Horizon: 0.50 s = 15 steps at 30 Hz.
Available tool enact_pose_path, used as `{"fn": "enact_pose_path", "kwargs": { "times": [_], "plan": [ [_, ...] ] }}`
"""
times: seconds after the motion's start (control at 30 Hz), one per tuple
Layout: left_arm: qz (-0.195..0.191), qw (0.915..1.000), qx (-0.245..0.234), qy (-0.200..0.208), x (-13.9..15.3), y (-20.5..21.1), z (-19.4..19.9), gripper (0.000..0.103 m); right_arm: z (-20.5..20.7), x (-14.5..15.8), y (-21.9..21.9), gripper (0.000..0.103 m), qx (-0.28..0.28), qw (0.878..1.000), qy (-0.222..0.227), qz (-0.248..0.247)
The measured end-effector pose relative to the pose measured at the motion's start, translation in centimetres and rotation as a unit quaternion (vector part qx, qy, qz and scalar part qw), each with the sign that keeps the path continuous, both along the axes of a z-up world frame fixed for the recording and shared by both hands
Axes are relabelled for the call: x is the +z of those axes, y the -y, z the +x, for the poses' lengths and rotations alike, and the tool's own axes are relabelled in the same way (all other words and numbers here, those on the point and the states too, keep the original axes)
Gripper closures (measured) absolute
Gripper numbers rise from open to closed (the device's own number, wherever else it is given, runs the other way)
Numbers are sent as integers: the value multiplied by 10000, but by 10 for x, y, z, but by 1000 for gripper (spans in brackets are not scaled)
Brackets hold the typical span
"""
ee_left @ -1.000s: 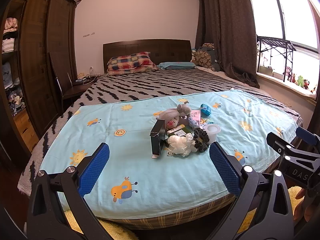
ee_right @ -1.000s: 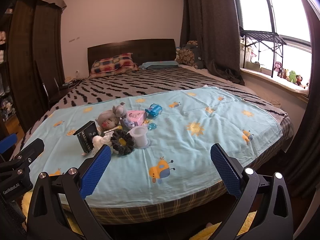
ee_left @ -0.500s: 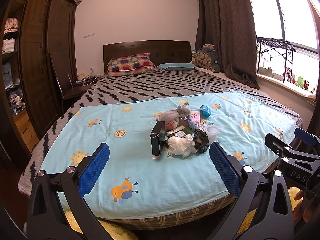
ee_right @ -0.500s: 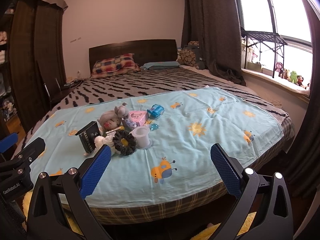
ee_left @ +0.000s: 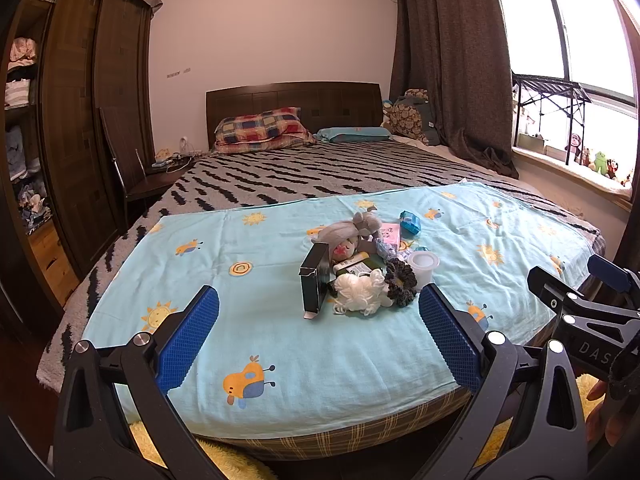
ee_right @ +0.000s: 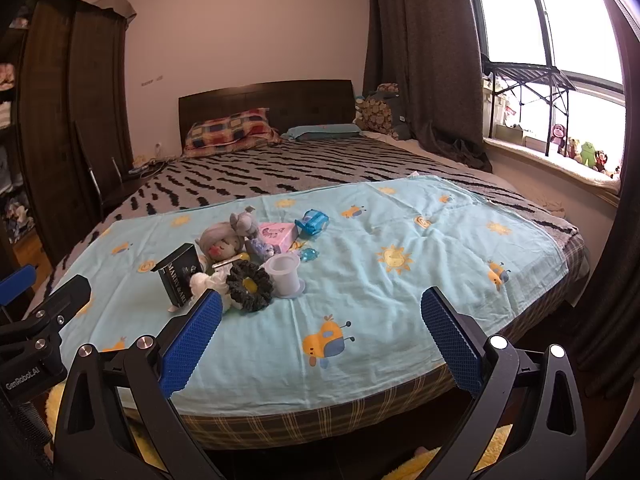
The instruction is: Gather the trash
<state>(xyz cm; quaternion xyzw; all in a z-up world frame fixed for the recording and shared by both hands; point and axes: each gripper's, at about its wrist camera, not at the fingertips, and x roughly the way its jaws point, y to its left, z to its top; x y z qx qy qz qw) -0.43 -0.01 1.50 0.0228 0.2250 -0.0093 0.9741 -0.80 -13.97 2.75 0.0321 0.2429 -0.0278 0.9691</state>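
Note:
A pile of small items lies on the light blue sheet (ee_left: 280,344) at the foot of the bed. It holds a black box (ee_left: 315,276) standing on end, a white yarn ball (ee_left: 360,290), a dark scrunchie (ee_left: 400,280), a clear plastic cup (ee_left: 423,264), a grey-haired doll (ee_left: 348,236), a pink box (ee_left: 390,234) and a blue toy (ee_left: 410,222). The same pile shows in the right wrist view, with the black box (ee_right: 178,274) and the cup (ee_right: 285,274). My left gripper (ee_left: 318,338) is open and empty, short of the pile. My right gripper (ee_right: 320,340) is open and empty, right of the pile.
The bed has a striped blanket (ee_left: 320,176), pillows and a dark headboard (ee_left: 292,108). A wardrobe (ee_left: 80,140) and chair stand at the left. Curtain and window sill with toys (ee_right: 580,156) are at the right. Yellow fluffy rug (ee_left: 224,460) lies below the bed edge.
Both grippers have moved slightly closer to the bed; the pile looks a little nearer. Both stay open and empty.

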Motion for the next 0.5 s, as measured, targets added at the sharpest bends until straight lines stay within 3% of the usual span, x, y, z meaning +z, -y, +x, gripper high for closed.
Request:
{"fn": "enact_pose_path", "kwargs": {
  "times": [0.5],
  "plan": [
    [19,10000,36,-5,2,-1,1,8,0,1,1,3,-41,10000,64,-28]
  ]
}}
